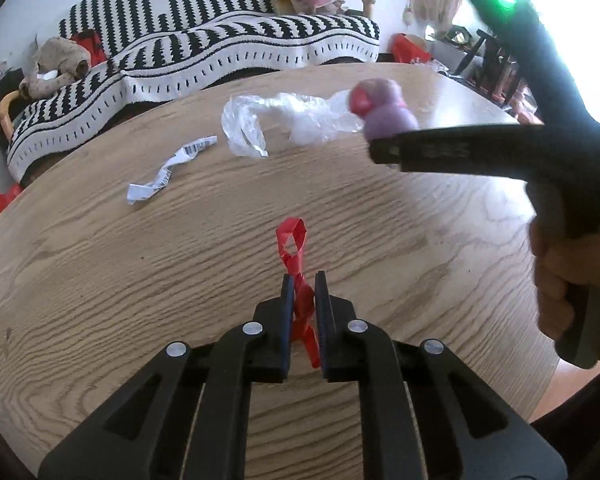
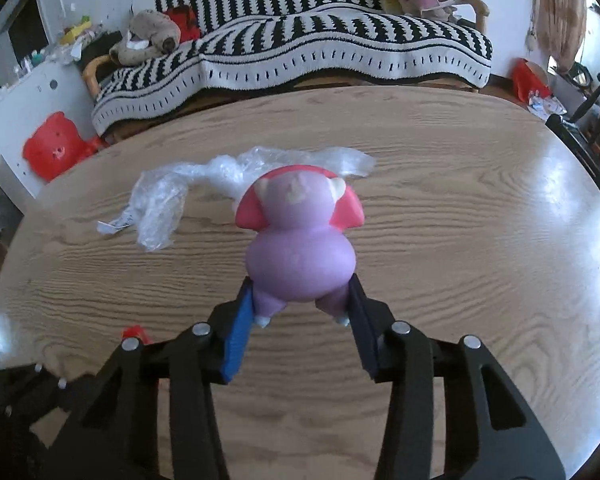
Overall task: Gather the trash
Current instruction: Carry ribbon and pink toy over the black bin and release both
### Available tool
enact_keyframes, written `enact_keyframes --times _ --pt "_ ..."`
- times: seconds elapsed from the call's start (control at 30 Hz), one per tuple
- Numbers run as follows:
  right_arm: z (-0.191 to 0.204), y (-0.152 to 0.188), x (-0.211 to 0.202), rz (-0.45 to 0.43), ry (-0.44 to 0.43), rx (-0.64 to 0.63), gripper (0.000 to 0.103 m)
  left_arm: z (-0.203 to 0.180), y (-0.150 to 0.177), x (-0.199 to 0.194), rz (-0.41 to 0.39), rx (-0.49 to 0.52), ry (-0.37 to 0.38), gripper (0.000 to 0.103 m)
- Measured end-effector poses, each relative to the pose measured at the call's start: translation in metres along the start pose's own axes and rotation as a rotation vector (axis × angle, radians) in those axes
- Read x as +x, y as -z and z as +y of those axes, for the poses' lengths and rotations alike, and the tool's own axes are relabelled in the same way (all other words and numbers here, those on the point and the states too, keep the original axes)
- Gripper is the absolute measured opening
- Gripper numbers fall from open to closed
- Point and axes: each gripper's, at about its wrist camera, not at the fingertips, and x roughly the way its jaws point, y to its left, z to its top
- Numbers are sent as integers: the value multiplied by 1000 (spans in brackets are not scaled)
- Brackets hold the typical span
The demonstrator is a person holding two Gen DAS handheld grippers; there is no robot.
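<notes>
Left gripper (image 1: 304,280): bottom centre of the left wrist view; fingers drawn nearly together on a twisted red plastic strip (image 1: 298,276), which runs back between the pads while its looped end juts forward over the wooden table (image 1: 100,320). Pinching at mid-length appears meant to keep the limp strip from sliding out.

Right gripper (image 2: 304,292): bottom centre of the right wrist view; blue pads (image 2: 236,340) clamped on the lower body and legs of a purple-and-pink pig toy (image 2: 300,240), its head pointing away from the camera. In the left wrist view the same toy shows at upper right, at the tip of the gripper body gripped by the person's right hand (image 1: 572,280). The toy seems carried above the table, probably lifted clear of the litter around it.

White label strip (image 1: 164,172): crumpled paper with a barcode, lying loose left of centre in the left wrist view, apart from both grippers.

Clear plastic wrap (image 2: 188,184): crumpled film just beyond the toy, centre-left of the right wrist view; untouched.

Task standing: one scrap is in hand; the label and wrap remain on the table. No bin is visible, so the drop-off place cannot be told.

Striped sofa throw (image 2: 300,40): black-and-white cover across the upper frame, beyond the table's far edge.
</notes>
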Motion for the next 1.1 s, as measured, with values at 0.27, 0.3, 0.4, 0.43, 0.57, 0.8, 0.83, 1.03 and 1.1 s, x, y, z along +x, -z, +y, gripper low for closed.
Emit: enact_keyframes --times 0.27,0.3,0.4,0.43,0.57,0.8,0.83,1.03,1.1 --pt "-23 21 -41 -21 13 9 45 -19 -9 -3 -6 -5 6 10" --pt "-28 24 -45 -22 16 12 45 -25 -12 -3 -7 -1 8 10" --pt "-53 36 -67 -31 30 40 45 -43 -18 -2 -12 16 12 10" --pt "-59 40 -73 -35 35 49 45 -48 -20 -1 -12 18 14 10" --pt "-96 62 -103 -53 78 79 45 -83 -28 3 -12 41 42 10" --pt "-178 108 -159 -71 144 179 46 -166 -39 2 -23 107 134 10" --pt "-189 115 -166 -73 154 199 46 -179 -40 3 -24 119 150 10" --pt "-255 163 -210 -91 215 311 46 -266 -36 4 -22 205 256 10" --pt "-278 181 -223 -95 237 350 46 -291 -33 4 -18 234 293 10"
